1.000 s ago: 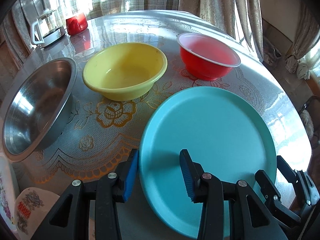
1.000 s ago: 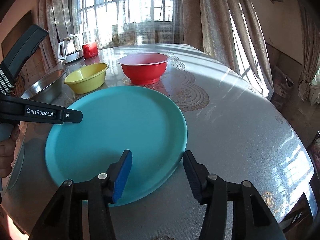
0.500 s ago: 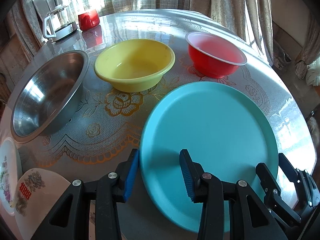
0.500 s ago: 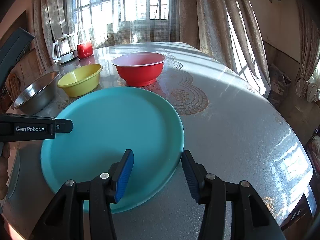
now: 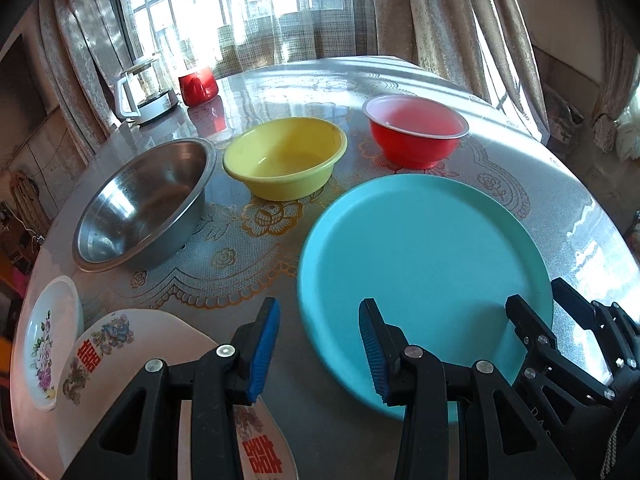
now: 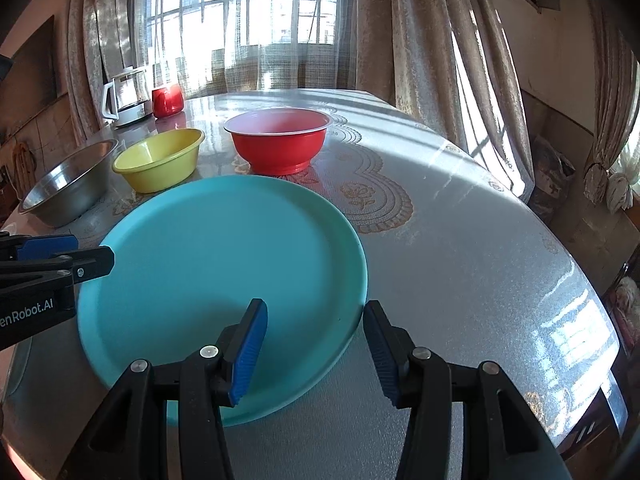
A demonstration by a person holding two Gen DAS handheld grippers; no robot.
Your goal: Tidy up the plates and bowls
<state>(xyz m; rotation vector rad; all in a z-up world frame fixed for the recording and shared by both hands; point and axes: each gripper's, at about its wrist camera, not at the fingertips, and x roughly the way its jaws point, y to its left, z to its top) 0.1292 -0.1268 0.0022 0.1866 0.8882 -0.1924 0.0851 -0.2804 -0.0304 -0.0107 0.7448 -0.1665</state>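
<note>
At the far left edge of the table (image 5: 400,76) two white floral plates are lying: a small one (image 5: 44,344), and beside it a larger one with red characters (image 5: 132,340) that is passing under my left gripper (image 5: 318,344). Next a steel bowl (image 5: 144,204) is sitting empty, tilted so its mouth is facing toward me. To its right a yellow bowl (image 5: 286,156) is standing upright with nothing in it, then a red bowl (image 5: 416,130) with a pale inside, also empty. Behind them, near the window, a glass jug (image 5: 146,88) and a red cup (image 5: 198,86) are standing side by side.

The turquoise plate (image 5: 424,276) is lying flat in front of the red and yellow bowls, round, so it is pointing no particular way. My left gripper is hovering part open with nothing in it; its right pad is showing over the plate's near-left rim, its left pad over bare tablecloth. My right gripper (image 6: 316,346) is also standing part open and gripping nothing, straddling the plate's near-right rim: its left finger (image 6: 250,344) is sitting over the plate, its right finger just outside the edge. Whether either pad is touching the rim I cannot tell.
</note>
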